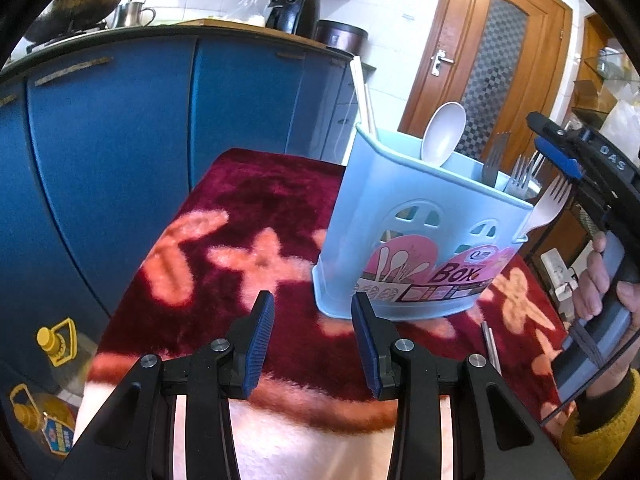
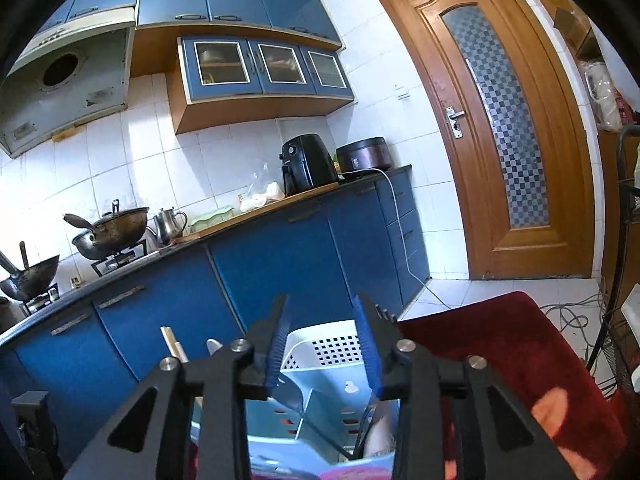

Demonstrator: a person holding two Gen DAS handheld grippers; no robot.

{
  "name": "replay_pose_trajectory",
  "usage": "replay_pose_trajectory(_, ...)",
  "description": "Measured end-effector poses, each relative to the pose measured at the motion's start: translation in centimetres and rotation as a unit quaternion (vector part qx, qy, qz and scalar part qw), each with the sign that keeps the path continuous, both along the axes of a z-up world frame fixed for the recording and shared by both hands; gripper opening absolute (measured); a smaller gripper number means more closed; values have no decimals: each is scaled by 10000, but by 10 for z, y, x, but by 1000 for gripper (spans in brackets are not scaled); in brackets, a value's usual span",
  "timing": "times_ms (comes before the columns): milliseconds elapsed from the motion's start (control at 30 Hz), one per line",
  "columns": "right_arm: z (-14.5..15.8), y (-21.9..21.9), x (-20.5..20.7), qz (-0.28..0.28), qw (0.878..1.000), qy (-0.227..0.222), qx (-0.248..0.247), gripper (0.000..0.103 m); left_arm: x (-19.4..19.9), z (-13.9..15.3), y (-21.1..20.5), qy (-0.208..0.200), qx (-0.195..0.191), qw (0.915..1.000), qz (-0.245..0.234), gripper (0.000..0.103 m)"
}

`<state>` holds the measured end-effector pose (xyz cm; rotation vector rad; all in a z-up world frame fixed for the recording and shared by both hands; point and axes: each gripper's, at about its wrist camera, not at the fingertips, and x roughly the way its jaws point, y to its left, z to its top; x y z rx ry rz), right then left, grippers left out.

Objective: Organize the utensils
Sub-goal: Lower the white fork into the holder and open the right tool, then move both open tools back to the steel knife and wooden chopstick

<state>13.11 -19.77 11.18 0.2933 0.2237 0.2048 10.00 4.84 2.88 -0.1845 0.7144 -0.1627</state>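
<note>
A light blue utensil holder (image 1: 416, 236) stands on the red patterned cloth (image 1: 240, 208). It holds a white spoon (image 1: 444, 132), pale chopsticks (image 1: 362, 96) and metal forks (image 1: 520, 172). A white plastic fork (image 1: 550, 204) leans in its right corner, tines up, just under my right gripper (image 1: 536, 131). That gripper (image 2: 320, 304) is open above the holder (image 2: 320, 380), with nothing between its pads. My left gripper (image 1: 312, 300) hovers open and empty in front of the holder's base. A metal utensil handle (image 1: 490, 344) lies on the cloth to the holder's right.
Blue cabinets (image 1: 120, 160) stand close behind the table. Oil bottles (image 1: 56, 344) sit on the floor at left. A hand (image 1: 600, 280) with a yellow sleeve holds the right gripper. A wooden door (image 2: 508, 128) and floor cables (image 2: 568, 316) lie to the right.
</note>
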Motion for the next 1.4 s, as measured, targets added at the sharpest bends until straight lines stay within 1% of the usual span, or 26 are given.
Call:
replay_pose_trajectory(167,10,-6,-16,121,9999,91,72,47,-5,4,-2,-11,-2,10000,-15,41)
replay_pose_trajectory(300,17,-10,-30,175,9997,173,96,48,-11,7,-6,2,-23,10000,-91,41)
replay_pose_trajectory(367,17,-11,-38,196,9995,241,89,50,-13,9,-9,-4,-6,9999,-135,41)
replay_pose_trajectory(533,12,-14,-58,192,9987,462,14,51,-20,12,-16,10,-3,9997,-264,41)
replay_pose_trajectory(767,-8,-24,-81,54,9954,951,-73,53,-27,12,-32,93,10,9988,-484,41)
replay_pose_trajectory(1000,-35,-42,-101,-214,9901,1389,-45,54,-34,8,-56,293,15,9961,-832,41)
replay_pose_trajectory(1167,-52,-57,-111,-323,9859,1643,60,54,-38,4,-78,450,111,9929,-1099,41)
replay_pose_trajectory(1267,-61,-63,-116,-476,9826,1795,22,54,-40,-1,-90,560,158,9905,-1243,41)
replay_pose_trajectory(1400,-72,-71,-123,-537,9801,1912,35,54,-41,-10,-108,725,208,9871,-1411,41)
